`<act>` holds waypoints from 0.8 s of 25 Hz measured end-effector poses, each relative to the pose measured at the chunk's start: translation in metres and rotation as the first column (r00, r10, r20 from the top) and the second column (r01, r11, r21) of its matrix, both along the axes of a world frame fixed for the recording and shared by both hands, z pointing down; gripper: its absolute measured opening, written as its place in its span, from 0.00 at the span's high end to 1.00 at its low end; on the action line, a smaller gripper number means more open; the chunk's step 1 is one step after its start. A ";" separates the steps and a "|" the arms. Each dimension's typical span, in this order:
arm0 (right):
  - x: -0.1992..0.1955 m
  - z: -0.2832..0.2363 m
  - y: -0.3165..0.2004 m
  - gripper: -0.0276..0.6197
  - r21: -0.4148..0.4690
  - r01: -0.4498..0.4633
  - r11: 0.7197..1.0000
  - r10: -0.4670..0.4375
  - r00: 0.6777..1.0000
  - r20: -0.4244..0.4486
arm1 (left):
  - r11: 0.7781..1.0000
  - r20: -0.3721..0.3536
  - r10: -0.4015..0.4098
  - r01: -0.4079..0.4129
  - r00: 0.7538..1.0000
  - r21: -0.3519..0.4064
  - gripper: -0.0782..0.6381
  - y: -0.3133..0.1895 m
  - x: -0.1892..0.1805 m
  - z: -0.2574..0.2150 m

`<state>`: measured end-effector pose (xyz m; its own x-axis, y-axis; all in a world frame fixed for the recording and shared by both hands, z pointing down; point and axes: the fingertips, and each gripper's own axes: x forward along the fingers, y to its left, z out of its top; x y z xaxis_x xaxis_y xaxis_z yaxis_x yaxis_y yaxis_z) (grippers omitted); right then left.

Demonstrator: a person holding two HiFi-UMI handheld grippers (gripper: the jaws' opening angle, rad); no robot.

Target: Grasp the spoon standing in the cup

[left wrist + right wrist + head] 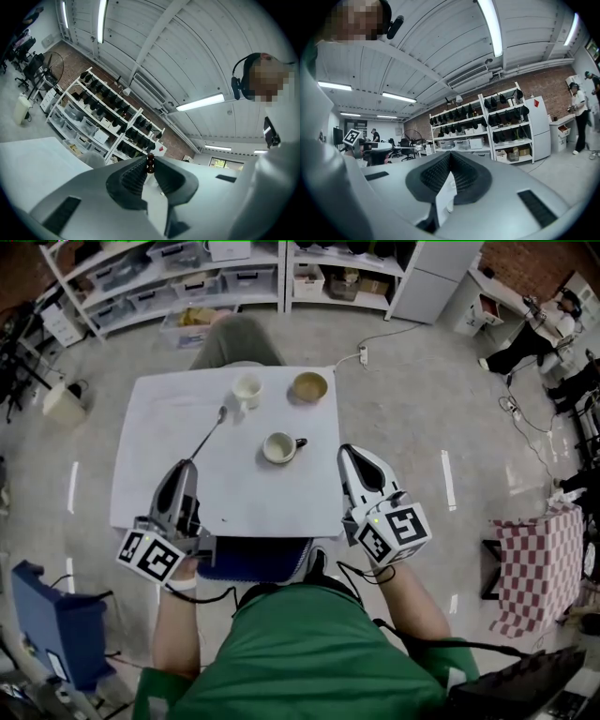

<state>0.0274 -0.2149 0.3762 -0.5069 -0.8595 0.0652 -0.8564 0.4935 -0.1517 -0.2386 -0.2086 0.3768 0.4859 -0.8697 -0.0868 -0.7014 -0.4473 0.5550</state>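
Over the white table (pixel 155 437), the left gripper (pixel 190 465) has its fingers clamped on the handle of the spoon (pixel 208 435), which slants away with its bowl just beside the white cup (pixel 247 390), while the right gripper (pixel 349 454) hovers at the table's near edge, fingers pressed together on nothing

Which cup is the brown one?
The brown cup at the far right. The far-left cup and the nearest cup are white.

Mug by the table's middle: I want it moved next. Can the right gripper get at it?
Probably yes: bare table lies between the mug and the right gripper, but its shut jaws must open first.
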 end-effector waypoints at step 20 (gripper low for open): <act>0.007 0.009 -0.001 0.92 -0.003 -0.007 1.000 0.007 1.000 0.004 | 1.000 0.000 0.008 -0.008 1.000 -0.011 0.81 -0.002 0.007 0.010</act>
